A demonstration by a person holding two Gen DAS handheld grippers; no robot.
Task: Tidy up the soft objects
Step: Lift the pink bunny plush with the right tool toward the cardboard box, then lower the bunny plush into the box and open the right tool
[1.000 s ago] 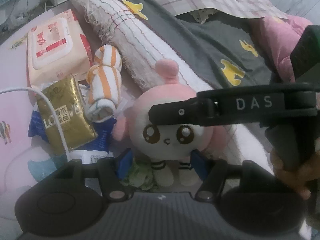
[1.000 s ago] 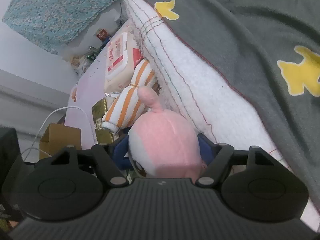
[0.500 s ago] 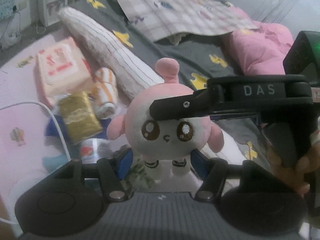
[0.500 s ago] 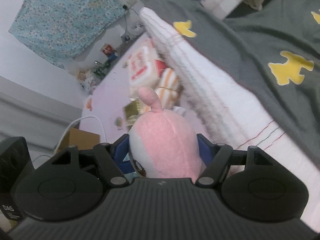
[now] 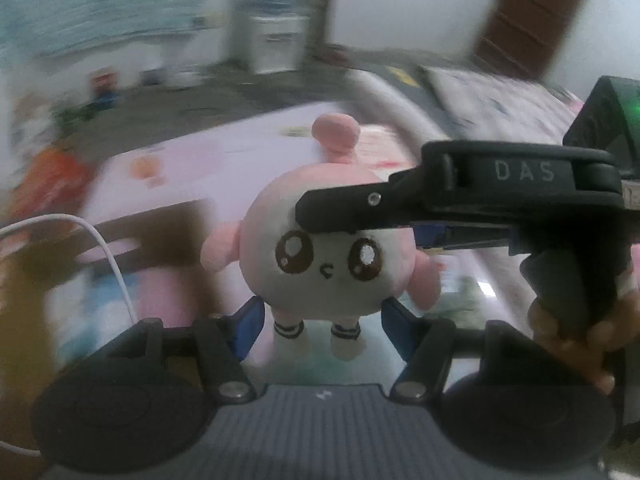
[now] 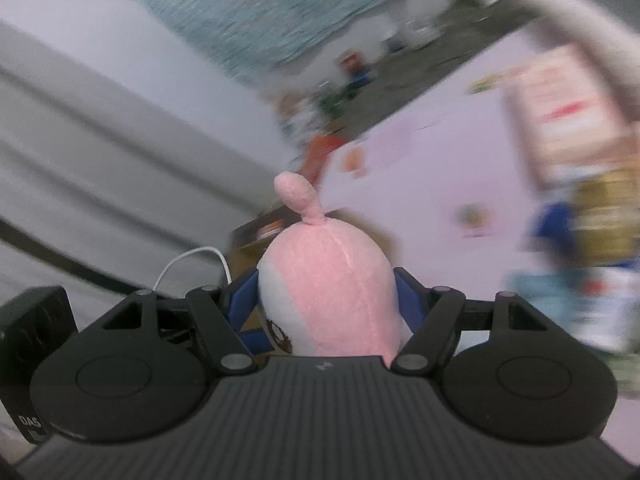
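Both grippers close on the same round pink-and-white plush toy (image 5: 324,256), held up off the bed. The left gripper (image 5: 322,320) has its blue pads (image 5: 249,326) set at the toy's lower sides, level with its small legs; whether they truly press the plush is hard to tell. The right gripper (image 6: 326,304) comes in from the side, and its blue pads (image 6: 404,300) squeeze the toy's head from either flank. In the left wrist view the black body of that right gripper crosses above the toy's eyes, and the person's right hand (image 5: 576,344) wraps its handle, fingers curled round it.
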